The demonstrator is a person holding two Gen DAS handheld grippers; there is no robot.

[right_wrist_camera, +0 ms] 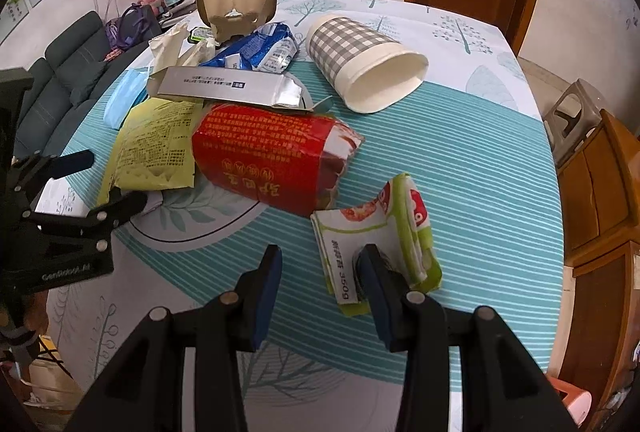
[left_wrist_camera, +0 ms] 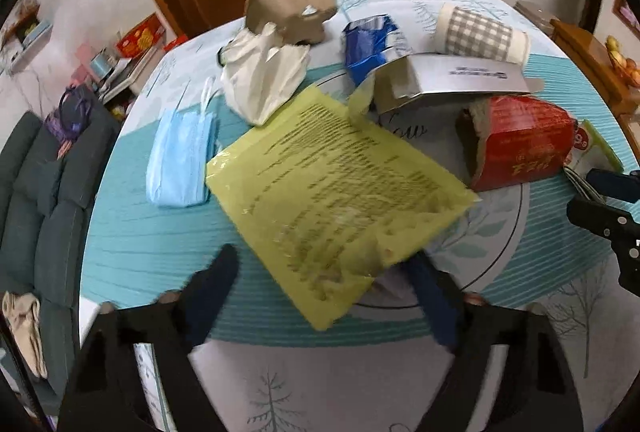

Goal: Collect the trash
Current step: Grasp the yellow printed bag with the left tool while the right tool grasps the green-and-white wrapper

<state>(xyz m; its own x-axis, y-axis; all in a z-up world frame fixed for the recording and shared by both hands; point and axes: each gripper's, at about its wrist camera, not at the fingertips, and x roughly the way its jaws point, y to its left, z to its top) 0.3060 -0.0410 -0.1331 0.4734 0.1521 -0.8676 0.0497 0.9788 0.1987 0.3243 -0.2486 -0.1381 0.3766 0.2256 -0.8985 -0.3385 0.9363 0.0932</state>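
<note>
Trash lies scattered on a table with a teal striped cloth (right_wrist_camera: 460,160). A yellow-green printed plastic bag (left_wrist_camera: 340,184) has its near corner between the fingers of my left gripper (left_wrist_camera: 320,260), which is open; the right finger is partly hidden under the bag's edge. My right gripper (right_wrist_camera: 322,260) is open just above the cloth. Its right finger touches a folded green-and-white wrapper (right_wrist_camera: 396,228), and only cloth shows between the jaws. A crushed red carton (right_wrist_camera: 272,160) lies just beyond.
Farther back lie a checked paper cup (right_wrist_camera: 360,56), a silver box (right_wrist_camera: 228,84), a blue wrapper (right_wrist_camera: 260,50), a blue face mask (left_wrist_camera: 180,156), a white crumpled bag (left_wrist_camera: 260,72) and a brown pulp tray (left_wrist_camera: 288,8). A sofa (left_wrist_camera: 40,192) stands left, a wooden cabinet (right_wrist_camera: 600,192) right.
</note>
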